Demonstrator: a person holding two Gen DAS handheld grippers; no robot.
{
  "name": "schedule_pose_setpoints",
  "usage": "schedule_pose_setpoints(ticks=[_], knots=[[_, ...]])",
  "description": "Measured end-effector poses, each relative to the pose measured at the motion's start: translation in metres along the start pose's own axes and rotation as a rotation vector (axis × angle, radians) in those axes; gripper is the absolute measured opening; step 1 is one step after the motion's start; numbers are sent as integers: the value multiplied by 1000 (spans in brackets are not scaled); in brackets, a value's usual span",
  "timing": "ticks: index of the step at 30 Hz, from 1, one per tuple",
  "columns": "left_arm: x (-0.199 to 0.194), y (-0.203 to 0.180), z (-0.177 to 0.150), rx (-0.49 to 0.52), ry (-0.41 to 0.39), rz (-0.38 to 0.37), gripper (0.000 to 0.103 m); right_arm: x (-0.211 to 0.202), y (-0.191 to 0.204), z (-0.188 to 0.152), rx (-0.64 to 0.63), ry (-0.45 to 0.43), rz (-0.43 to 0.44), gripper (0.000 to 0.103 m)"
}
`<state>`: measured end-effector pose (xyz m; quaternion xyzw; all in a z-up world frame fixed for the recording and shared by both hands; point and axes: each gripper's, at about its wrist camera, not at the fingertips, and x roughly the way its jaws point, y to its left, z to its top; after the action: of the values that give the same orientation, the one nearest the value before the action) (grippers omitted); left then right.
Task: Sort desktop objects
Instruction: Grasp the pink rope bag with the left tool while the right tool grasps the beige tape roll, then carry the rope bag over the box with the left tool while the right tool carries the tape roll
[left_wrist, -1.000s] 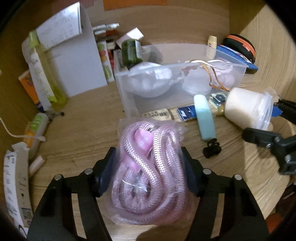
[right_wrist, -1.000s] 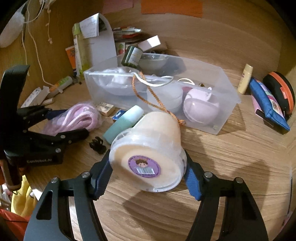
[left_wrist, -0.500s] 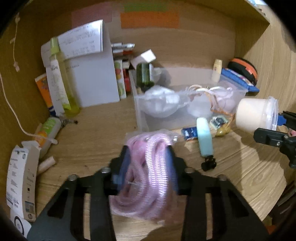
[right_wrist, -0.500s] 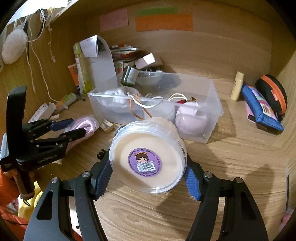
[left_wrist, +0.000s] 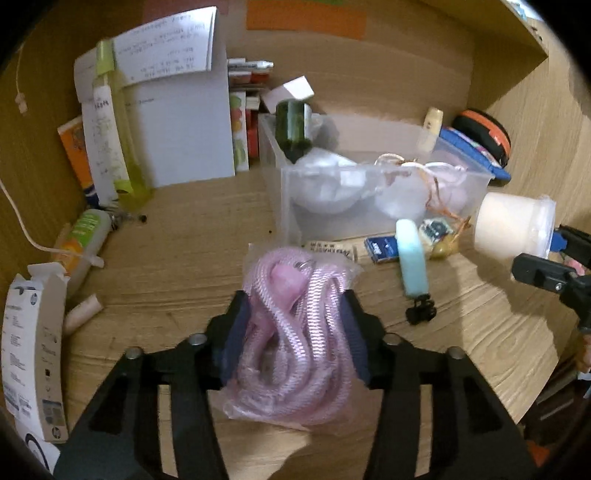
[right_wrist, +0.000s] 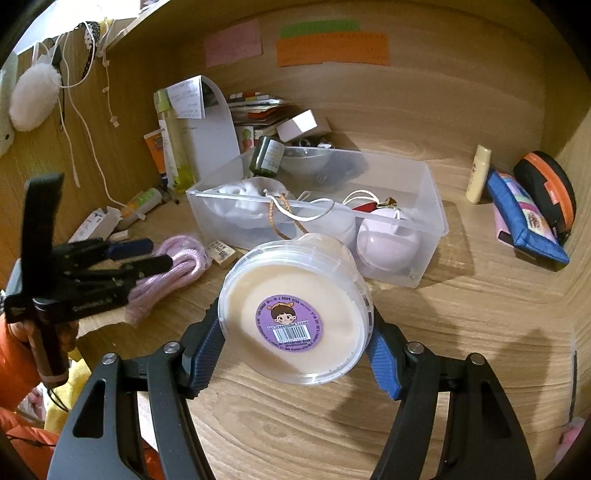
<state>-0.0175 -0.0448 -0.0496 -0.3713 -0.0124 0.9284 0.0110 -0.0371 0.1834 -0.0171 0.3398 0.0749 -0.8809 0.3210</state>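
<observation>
Our left gripper (left_wrist: 293, 332) has its jaws opening around the bagged pink rope (left_wrist: 295, 339), pads touching its sides, low over the desk (left_wrist: 177, 258). Our right gripper (right_wrist: 293, 343) stays half wide, clamped on the cream tub (right_wrist: 295, 314), lifted before the clear bin (right_wrist: 424, 229).

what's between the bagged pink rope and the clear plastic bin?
Left wrist view: between the bagged pink rope in the left gripper and the clear plastic bin, only a small beige printed box lies at the bin's foot; otherwise bare wooden desktop.
</observation>
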Motion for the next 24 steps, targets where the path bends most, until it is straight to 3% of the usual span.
schedule_pose_setpoints(ticks=[5, 10, 13, 17, 24], knots=[[11, -5, 1, 35, 48, -10, 75, 5, 2, -2, -10, 16, 10, 66], [29, -3, 3, 49, 123, 4, 76, 6, 2, -2, -25, 16, 10, 66], [34, -1, 8, 30, 125, -11, 74, 6, 1, -1, -25, 13, 11, 66], [30, -7, 7, 41, 99, -33, 62, 8, 0, -1, -22, 19, 14, 65], [16, -11, 1, 29, 42, -42, 58, 8, 1, -2, -36, 24, 20, 65]])
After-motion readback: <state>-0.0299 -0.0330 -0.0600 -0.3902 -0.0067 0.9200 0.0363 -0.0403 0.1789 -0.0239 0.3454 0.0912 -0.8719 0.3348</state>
